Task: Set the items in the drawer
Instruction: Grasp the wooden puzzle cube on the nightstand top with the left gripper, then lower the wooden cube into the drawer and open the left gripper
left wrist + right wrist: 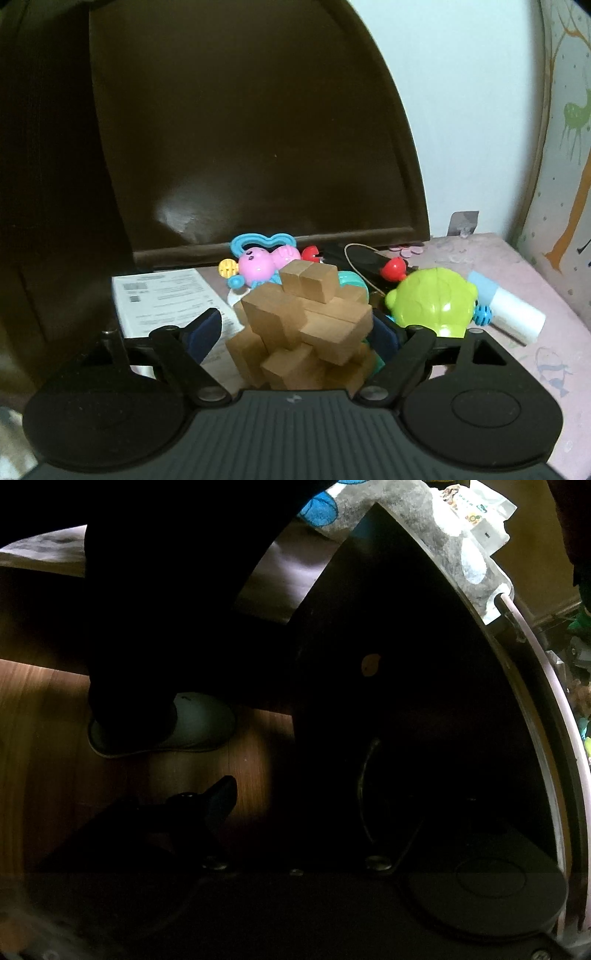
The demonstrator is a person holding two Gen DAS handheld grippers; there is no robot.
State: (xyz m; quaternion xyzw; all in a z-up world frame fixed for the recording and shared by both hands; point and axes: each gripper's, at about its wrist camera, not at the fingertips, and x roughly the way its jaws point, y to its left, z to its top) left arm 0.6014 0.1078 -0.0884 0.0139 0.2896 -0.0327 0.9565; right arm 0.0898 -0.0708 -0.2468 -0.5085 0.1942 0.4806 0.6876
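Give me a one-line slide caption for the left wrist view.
Left gripper open around a wooden block puzzle on a cluttered pink tabletop, with a green toy alongside.

Left wrist view evenly lit and sharp, soft glare on the brown board [177, 218], fisheye-bent edges, right wrist view mostly black shadow, dim floor [40, 760] patch lower left.

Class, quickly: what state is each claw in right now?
Left claw: open, fingers wide around the wooden puzzle, no grip visible.
Right claw: open, nothing seen held; view is dark.
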